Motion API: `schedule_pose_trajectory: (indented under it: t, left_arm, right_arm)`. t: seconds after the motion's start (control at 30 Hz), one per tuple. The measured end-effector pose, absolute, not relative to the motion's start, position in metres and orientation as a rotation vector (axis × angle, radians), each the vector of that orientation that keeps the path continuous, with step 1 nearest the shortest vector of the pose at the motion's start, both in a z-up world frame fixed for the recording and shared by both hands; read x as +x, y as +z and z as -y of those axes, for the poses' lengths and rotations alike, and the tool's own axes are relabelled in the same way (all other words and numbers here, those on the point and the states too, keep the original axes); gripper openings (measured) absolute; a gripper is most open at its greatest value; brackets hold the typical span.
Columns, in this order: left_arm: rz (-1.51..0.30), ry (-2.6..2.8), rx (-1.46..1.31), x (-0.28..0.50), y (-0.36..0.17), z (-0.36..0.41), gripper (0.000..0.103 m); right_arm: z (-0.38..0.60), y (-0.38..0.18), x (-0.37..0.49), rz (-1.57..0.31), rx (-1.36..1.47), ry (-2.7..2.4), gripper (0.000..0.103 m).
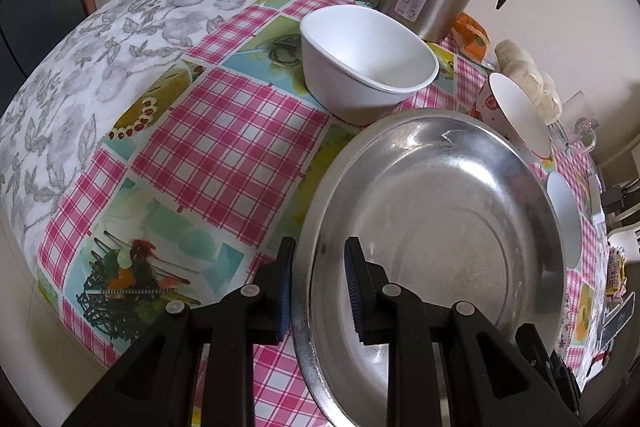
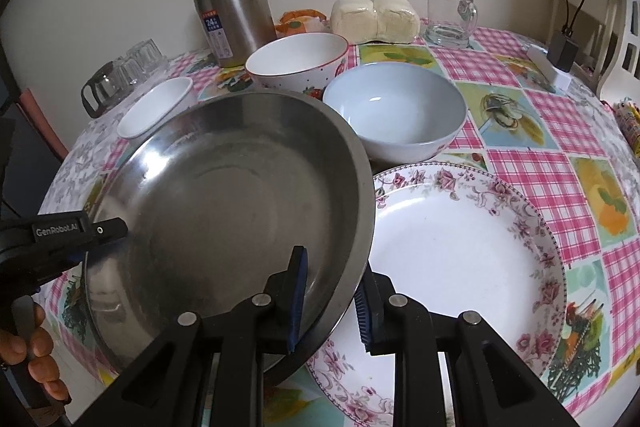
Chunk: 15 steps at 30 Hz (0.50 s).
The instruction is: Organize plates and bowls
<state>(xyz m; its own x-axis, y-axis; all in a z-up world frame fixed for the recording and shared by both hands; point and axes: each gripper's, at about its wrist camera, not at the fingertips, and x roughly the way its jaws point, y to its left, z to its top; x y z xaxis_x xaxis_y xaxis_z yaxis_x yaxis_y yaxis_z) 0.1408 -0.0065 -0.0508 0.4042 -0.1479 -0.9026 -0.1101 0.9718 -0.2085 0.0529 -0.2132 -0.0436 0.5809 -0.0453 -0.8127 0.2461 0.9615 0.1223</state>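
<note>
Tilting above the checked tablecloth (image 1: 224, 147), the steel plate (image 2: 224, 195) is overlapping the flowered plate (image 2: 460, 247), its rim clamped on one side by the left gripper (image 1: 320, 291) and on the other by the right gripper (image 2: 332, 307), both angling downward; fingers (image 2: 38, 359) are curling around the left handle, mostly cut off

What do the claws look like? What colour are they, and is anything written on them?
Both claws are black plastic. Each has two flat fingers with ridged dark blue pads on the inner faces, and round silver pins at the hinges. The left claw and right claw look alike. On the side of the left one, seen from the right camera, white letters read GenRobot.AI. No sleeve shows.
</note>
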Motion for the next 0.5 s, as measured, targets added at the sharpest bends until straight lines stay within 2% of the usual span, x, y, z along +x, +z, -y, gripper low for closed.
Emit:
schedule_pose_trajectory:
  t: [0.17,0.27,0.33,0.5]
  left_arm:
    - [-1.155,-0.012,-0.247,0.141,-0.050,0.005,0.026]
    - [-1.151,-0.001,-0.250,0.141,-0.049,0.002,0.026]
    - [-1.150,0.000,-0.254,0.141,-0.048,0.001,0.030]
    - [-1.142,0.002,-0.253,0.140,-0.045,0.000,0.034]
  right_arm:
    - [0.215,-0.043,0.053,-0.945,0.243,-0.174,0.027]
    - [0.213,-0.042,0.053,-0.949,0.241,-0.167,0.036]
    - [0.212,-0.039,0.053,-0.944,0.230,-0.168,0.048]
    - [0.211,-0.032,0.051,-0.930,0.215,-0.178,0.054]
